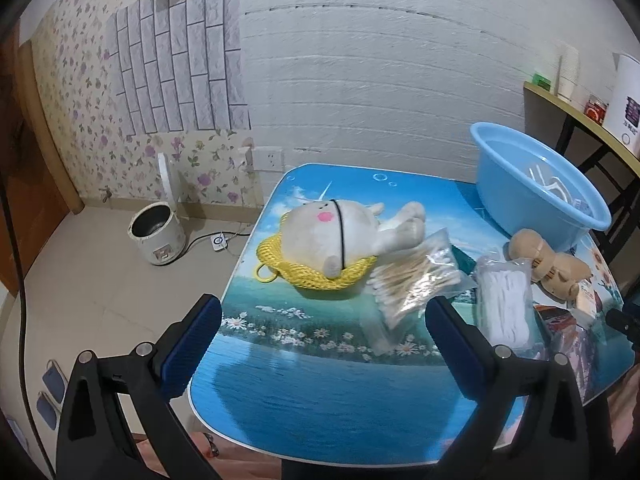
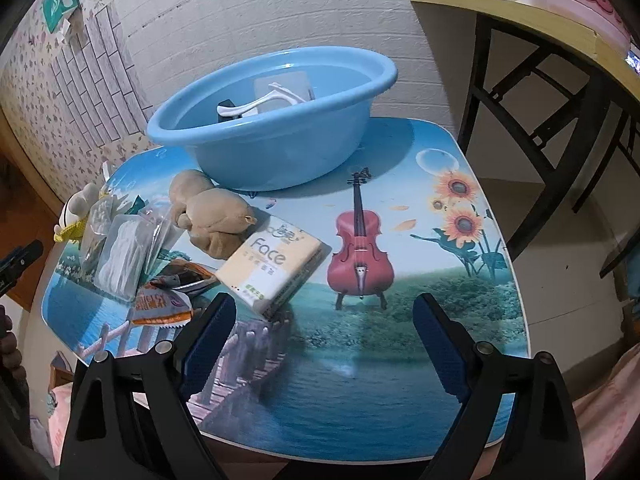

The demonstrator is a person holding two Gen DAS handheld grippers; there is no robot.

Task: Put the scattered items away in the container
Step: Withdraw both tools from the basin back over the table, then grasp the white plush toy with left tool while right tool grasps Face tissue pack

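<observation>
A blue basin [image 1: 536,196] [image 2: 276,136] stands at the table's far side with a white plastic piece [image 2: 264,105] inside. In the left wrist view a white plush [image 1: 340,232] lies on a yellow net scrubber [image 1: 316,272], beside a bag of cotton swabs [image 1: 416,280], a packet of white floss picks [image 1: 506,308] and a tan plush [image 1: 548,264]. My left gripper [image 1: 320,312] is open above the near table, empty. In the right wrist view a tissue pack [image 2: 276,268], the tan plush [image 2: 216,216] and an orange snack wrapper [image 2: 160,304] lie ahead. My right gripper [image 2: 324,312] is open, empty, with the tissue pack just beyond its left finger.
The small table [image 2: 400,360] has a printed scenery top with a violin picture. A rice cooker pot [image 1: 156,232] stands on the floor at the left by the wall. A shelf [image 2: 520,20] on dark legs with boxes and cups rises at the right.
</observation>
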